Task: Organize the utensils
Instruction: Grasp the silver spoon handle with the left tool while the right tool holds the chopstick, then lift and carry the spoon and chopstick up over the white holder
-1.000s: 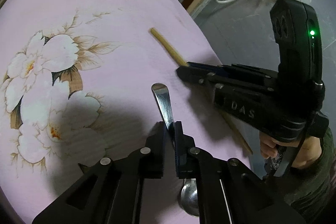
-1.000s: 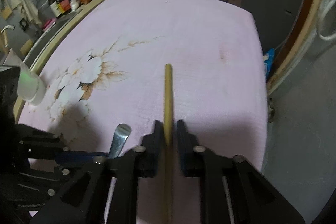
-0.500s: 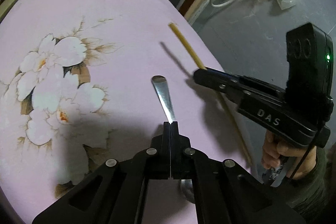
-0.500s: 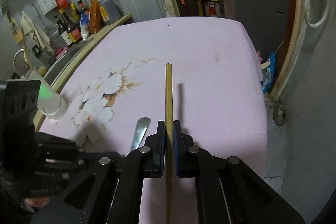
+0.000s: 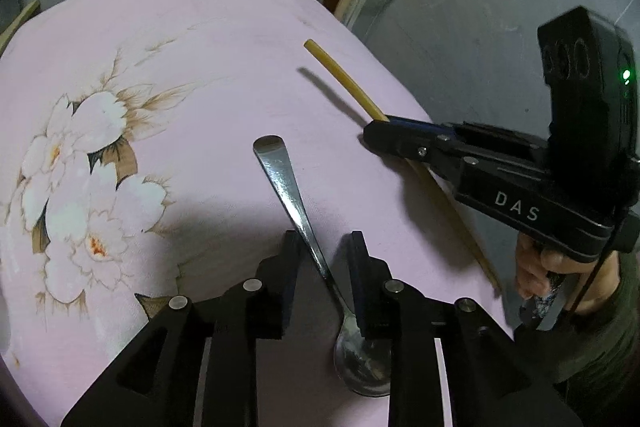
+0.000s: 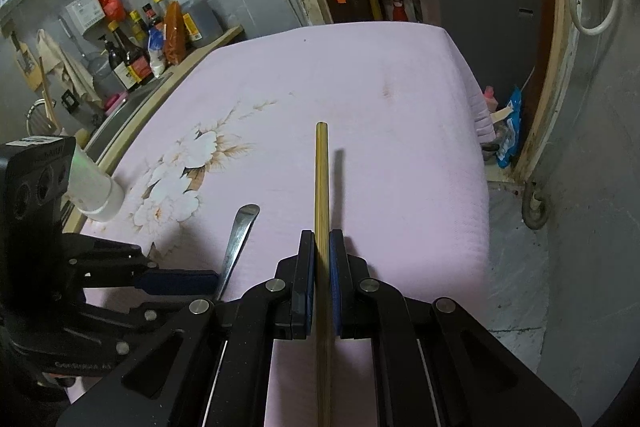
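On the pink flowered cloth (image 5: 192, 75), left of centre, a metal spoon (image 5: 294, 205) is lying flat, its long axis running from the near edge toward the far side, bowl nearest the camera and handle tip pointing away and slightly left. The left gripper (image 5: 324, 241) is pointing steeply down over it and its jaws are opening; the spoon's neck is lying between the pads, which are standing clear of the metal.

Further right, a chopstick (image 6: 322, 187) is being held clenched in the right gripper (image 6: 321, 239), the blue pads pressing its sides. Its long axis is running straight away along the fingers, far end raised above the cloth and casting a shadow just to its right, near end passing back under the gripper body. In the left wrist view a hand (image 5: 538, 273) is gripping this tool's handle beyond the cloth's right edge.

The cloth is covering a padded table. Sauce bottles (image 6: 136, 55) are standing on a counter at the far left; grey floor and a wooden door frame (image 6: 554, 39) are lying to the right.
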A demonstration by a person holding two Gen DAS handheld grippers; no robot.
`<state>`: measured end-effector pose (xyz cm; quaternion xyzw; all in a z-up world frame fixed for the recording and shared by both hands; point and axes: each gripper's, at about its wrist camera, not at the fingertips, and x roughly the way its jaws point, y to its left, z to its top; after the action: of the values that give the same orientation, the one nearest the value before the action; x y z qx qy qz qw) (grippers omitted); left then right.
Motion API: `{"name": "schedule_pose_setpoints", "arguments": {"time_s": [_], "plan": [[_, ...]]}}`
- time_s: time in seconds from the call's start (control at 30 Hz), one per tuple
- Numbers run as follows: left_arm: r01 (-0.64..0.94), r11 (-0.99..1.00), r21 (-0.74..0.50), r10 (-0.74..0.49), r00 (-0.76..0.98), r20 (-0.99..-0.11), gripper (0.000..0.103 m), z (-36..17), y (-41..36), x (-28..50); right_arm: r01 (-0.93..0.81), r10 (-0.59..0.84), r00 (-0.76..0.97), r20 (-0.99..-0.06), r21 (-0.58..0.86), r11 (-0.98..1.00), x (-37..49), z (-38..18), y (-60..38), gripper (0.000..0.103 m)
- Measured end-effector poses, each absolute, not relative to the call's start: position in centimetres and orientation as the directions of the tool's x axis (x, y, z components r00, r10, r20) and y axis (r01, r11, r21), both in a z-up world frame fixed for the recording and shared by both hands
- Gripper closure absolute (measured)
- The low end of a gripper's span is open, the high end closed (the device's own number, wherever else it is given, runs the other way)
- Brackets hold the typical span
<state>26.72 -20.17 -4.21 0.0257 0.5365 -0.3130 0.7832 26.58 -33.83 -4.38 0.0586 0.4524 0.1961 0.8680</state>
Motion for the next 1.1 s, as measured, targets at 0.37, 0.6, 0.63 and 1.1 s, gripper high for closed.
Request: {"name": "schedule_pose_setpoints", "arguments": {"time_s": [0.37,0.6,0.63,1.1], "plan": [[0.486,0.837,-0.250,-0.415,0.268,-0.869,0.101,-4.4,-19.2,27.2,-0.271,0.374,0.503,-0.779,0.269,0.924,26.5,-4.4,-33.6,0.098],[0.466,0.868,-0.171,-0.382,0.409,-0.829,0.103,-3.8,-15.2,24.6,-0.278,0.366,0.559,-0.744,0.247,0.928,24.4,-4.2,-32.5,0.098],[0.458,0.872,-0.172,-0.382,0.418,-0.825,0.103,-3.6,-14.3,24.3,-0.281,0.378,0.559,-0.738,0.260,0.924,24.2,-4.1,-32.3,0.098],[0.421,0.867,-0.268,-0.401,0.270,-0.875,0.100,-4.4,-11.3,26.4,-0.302,0.434,0.539,-0.721,0.315,0.899,23.2,-4.3,-31.1,0.098]]}}
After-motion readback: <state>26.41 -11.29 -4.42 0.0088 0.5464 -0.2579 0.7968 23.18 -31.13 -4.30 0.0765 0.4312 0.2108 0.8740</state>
